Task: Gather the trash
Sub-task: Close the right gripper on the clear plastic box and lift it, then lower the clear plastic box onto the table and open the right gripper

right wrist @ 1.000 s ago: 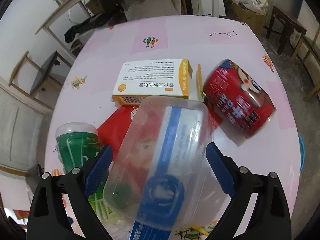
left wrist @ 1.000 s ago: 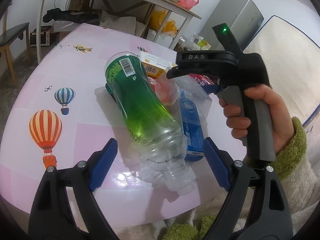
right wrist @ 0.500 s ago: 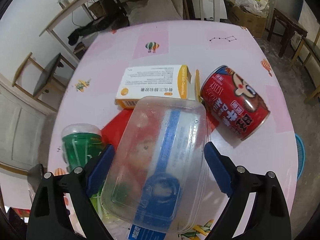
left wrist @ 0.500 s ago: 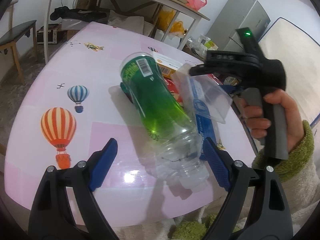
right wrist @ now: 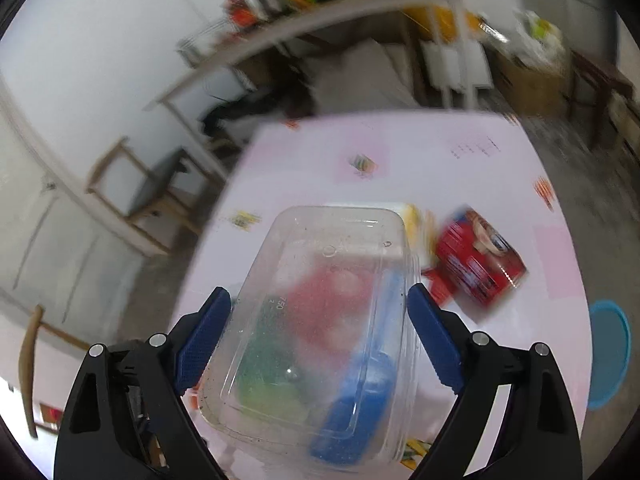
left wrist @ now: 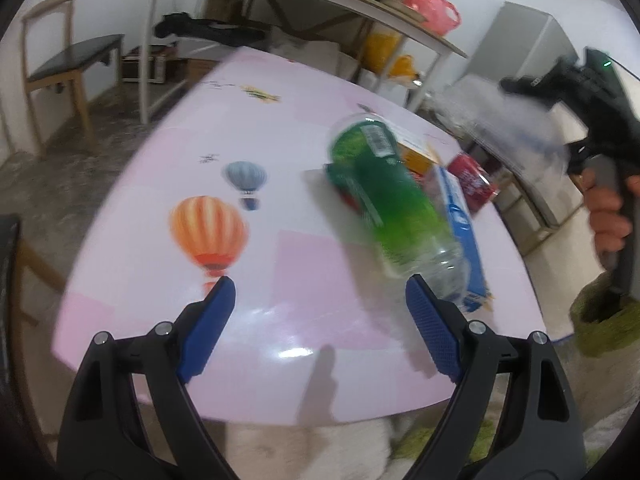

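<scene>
Blur softens both views. On the left, the left gripper [left wrist: 320,312] hangs wide and empty over the pink table [left wrist: 160,168], with the green bottle [left wrist: 384,196] lying just beyond its right pad. On the right, the right gripper [right wrist: 320,324] clamps a clear plastic container [right wrist: 320,320] lifted above the table, veiling the trash beneath, beside a smeared red can [right wrist: 480,264].
</scene>
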`<act>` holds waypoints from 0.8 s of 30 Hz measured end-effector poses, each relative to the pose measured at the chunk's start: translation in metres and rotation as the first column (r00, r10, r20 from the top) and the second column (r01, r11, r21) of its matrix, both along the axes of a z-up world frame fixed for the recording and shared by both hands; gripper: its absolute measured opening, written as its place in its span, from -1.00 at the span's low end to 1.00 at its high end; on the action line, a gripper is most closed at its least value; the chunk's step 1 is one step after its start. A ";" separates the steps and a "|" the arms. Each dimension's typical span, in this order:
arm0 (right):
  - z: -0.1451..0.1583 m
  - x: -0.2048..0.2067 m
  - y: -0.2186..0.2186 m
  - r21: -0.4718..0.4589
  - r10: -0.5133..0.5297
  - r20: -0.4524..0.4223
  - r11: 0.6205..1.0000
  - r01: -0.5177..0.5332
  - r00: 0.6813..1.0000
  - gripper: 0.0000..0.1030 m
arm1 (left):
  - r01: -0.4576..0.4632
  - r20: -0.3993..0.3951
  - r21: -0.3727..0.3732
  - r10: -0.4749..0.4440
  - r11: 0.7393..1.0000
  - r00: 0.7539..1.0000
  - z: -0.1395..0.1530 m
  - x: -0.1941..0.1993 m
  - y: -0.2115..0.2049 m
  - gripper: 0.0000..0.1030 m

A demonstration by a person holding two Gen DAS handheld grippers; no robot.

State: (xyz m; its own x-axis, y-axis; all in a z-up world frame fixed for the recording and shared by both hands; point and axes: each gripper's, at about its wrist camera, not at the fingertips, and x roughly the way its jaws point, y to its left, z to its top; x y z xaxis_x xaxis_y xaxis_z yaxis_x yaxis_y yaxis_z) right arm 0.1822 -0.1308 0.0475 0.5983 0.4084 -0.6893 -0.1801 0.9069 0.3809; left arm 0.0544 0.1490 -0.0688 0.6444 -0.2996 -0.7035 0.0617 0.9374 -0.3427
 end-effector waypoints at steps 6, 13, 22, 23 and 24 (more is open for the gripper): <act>0.015 -0.008 0.070 0.090 0.241 0.040 0.966 -0.244 0.970 0.69 | -0.109 -0.018 0.027 0.110 0.994 0.994 -0.002 -0.019 0.031 0.61; -0.040 -0.016 0.140 0.111 0.414 -0.097 0.908 -0.404 0.905 0.69 | -0.220 -0.044 0.060 0.223 0.974 0.974 -0.006 -0.045 0.061 0.61; -0.099 -0.023 0.176 0.024 0.444 -0.222 0.893 -0.450 0.868 0.69 | -0.289 -0.036 0.061 0.291 0.955 0.956 -0.007 -0.067 0.082 0.61; -0.100 -0.025 0.177 -0.008 0.439 -0.215 0.892 -0.451 0.872 0.69 | -0.290 -0.032 0.057 0.292 0.955 0.956 -0.006 -0.068 0.082 0.61; -0.101 -0.028 0.178 -0.026 0.437 -0.211 0.892 -0.452 0.874 0.69 | -0.289 -0.030 0.051 0.290 0.956 0.956 -0.006 -0.069 0.081 0.61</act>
State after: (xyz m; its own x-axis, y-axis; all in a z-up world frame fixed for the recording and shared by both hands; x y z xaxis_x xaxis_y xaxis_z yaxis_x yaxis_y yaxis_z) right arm 0.1543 0.0477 -0.0531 0.2162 0.5444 -0.8105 -0.4999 0.7748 0.3871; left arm -0.0144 0.2296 -0.0748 0.6722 -0.0707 -0.7370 -0.2266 0.9280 -0.2957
